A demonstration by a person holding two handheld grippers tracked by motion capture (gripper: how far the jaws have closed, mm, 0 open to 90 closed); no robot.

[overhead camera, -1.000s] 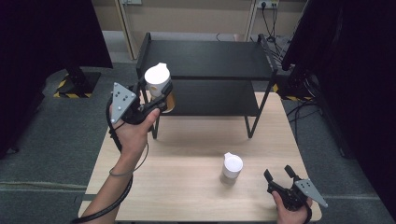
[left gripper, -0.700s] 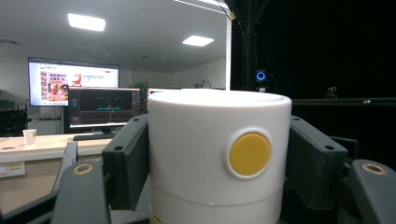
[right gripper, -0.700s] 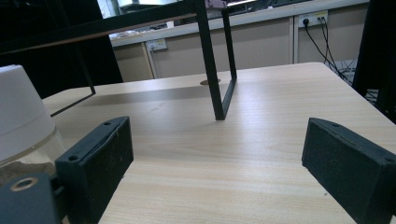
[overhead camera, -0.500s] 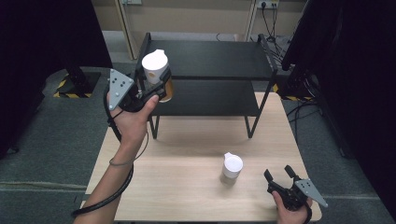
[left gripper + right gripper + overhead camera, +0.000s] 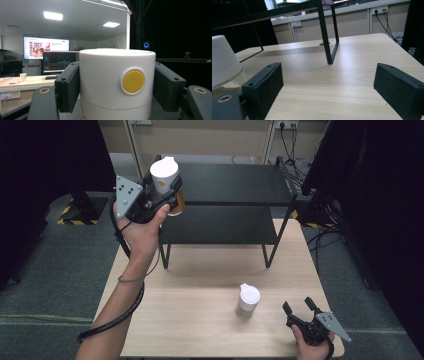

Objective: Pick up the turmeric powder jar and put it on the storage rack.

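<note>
The high view looks forward and down over the wooden counter [image 5: 200, 320] and black shelf rack [image 5: 230, 185]. The left gripper view rides level, pressed close against a white lid [image 5: 117, 82], facing an office. The right gripper view sits low at counter height, sharing the rack's leg [image 5: 325, 35] with the high view.

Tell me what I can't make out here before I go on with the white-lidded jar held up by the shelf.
- Held white-lidded jar: in the left gripper view its body is cut off by the bottom edge, with the left gripper clamping its lid.
- Second white-lidded jar on the wooden table: cut by the left edge in the right gripper view; contents unclear.
- Black metal shelf: its lower tier's back is hidden under the top tier in the high view.
</note>
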